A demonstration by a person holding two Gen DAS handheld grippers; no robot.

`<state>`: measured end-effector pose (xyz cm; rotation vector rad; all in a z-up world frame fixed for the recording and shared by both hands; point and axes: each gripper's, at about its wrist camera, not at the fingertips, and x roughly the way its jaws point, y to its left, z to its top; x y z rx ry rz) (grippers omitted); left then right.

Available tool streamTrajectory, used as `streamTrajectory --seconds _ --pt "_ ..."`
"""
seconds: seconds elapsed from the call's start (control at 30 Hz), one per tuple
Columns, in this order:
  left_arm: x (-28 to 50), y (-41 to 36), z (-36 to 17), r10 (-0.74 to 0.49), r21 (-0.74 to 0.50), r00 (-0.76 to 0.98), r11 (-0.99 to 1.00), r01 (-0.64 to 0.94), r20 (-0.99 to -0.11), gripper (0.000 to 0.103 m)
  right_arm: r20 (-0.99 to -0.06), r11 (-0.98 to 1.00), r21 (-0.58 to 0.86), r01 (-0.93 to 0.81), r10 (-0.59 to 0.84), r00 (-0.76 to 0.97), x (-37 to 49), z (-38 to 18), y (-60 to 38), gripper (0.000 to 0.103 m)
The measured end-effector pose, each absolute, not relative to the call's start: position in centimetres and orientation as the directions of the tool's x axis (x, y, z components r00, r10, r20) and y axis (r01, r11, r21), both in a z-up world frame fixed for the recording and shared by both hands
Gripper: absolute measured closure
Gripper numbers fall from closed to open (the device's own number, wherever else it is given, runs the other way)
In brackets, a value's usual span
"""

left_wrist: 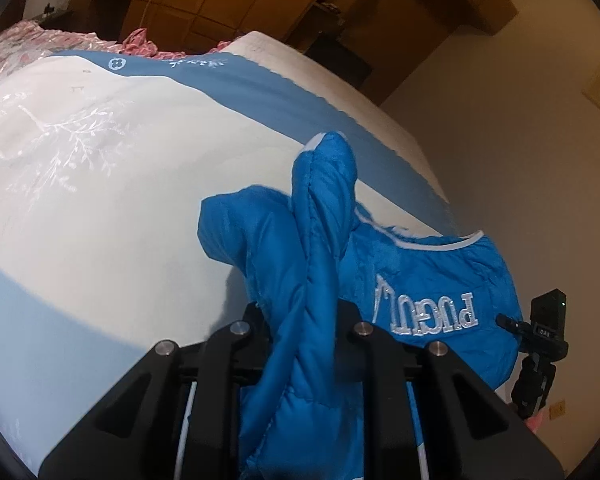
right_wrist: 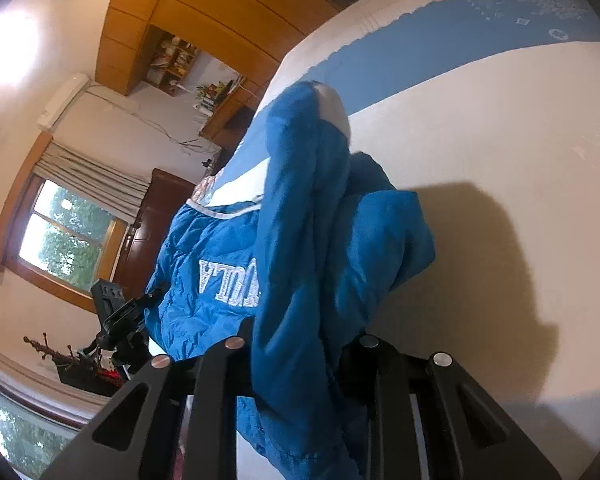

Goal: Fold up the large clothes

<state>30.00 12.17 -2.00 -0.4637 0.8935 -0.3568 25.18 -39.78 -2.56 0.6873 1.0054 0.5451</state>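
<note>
Where blue jacket [left_wrist: 300, 264] folds bunch at lower centre, both fingertips vanish — left gripper [left_wrist: 304, 320] and right gripper [right_wrist: 300, 340] each clamp it; lettering partly covered.

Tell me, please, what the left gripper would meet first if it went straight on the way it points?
Most likely the blue jacket: the left gripper is already shut on a fold of it, and the bunched fabric rises straight ahead. Beyond that lies the bedspread, though depth is hard to judge here.
</note>
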Motion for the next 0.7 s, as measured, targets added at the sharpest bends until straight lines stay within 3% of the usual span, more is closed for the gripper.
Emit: streamTrajectory --seconds 0.2,0.4,0.7 --pt "23.6 11.6 0.1 -0.494 -0.5 0.583 0.85 0.168 -0.645 0.087 -0.58 0.687 0.715 -0.13 0.687 0.438 18.5 -0.7 -39.3 0.082" --pt "18.6 11.2 -1.2 -0.476 -0.451 0.553 0.872 0.191 -0.684 0.085 -0.603 0.705 0.699 -0.117 0.669 0.435 13.3 -1.2 -39.2 0.082" --pt "17.4 10.8 -6.3 -0.312 -0.279 0.556 0.949 0.147 -0.77 0.074 -0.644 0.711 0.703 -0.006 0.641 0.417 12.4 -6.8 -40.2 0.081"
